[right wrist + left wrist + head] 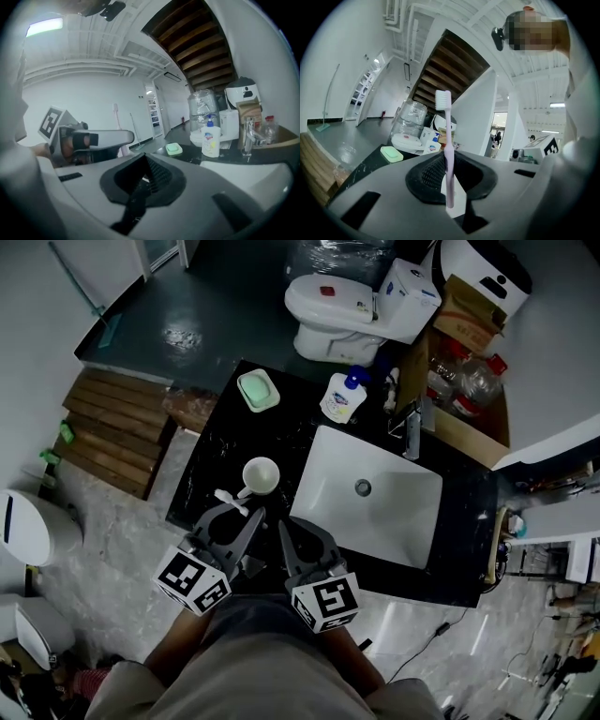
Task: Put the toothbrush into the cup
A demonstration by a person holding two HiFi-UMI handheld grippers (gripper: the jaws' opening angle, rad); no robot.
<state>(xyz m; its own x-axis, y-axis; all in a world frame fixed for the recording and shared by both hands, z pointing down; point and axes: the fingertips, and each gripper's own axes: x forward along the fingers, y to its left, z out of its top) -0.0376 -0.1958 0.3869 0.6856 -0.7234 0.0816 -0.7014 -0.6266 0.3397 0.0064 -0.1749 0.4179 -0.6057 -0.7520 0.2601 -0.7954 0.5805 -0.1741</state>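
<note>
A pale pink toothbrush [448, 154] stands upright between the pads of my left gripper [242, 512], bristles at the top. In the head view the toothbrush [230, 500] lies across the left jaws' tips, just short of the white cup [261, 474], which stands upright and empty on the black counter [211, 460]. The cup does not show in the left gripper view. My right gripper [292, 529] hovers beside the left one at the sink's near-left corner. Its jaws [143, 171] are together with nothing in them.
A white sink basin [375, 493] with a faucet [412, 432] fills the counter's right part. A soap bottle [343, 397] and a green soap dish [258, 390] stand at the back. Beyond are a toilet [337, 310] and a cardboard box [469, 320]; a wooden pallet [112, 432] lies left.
</note>
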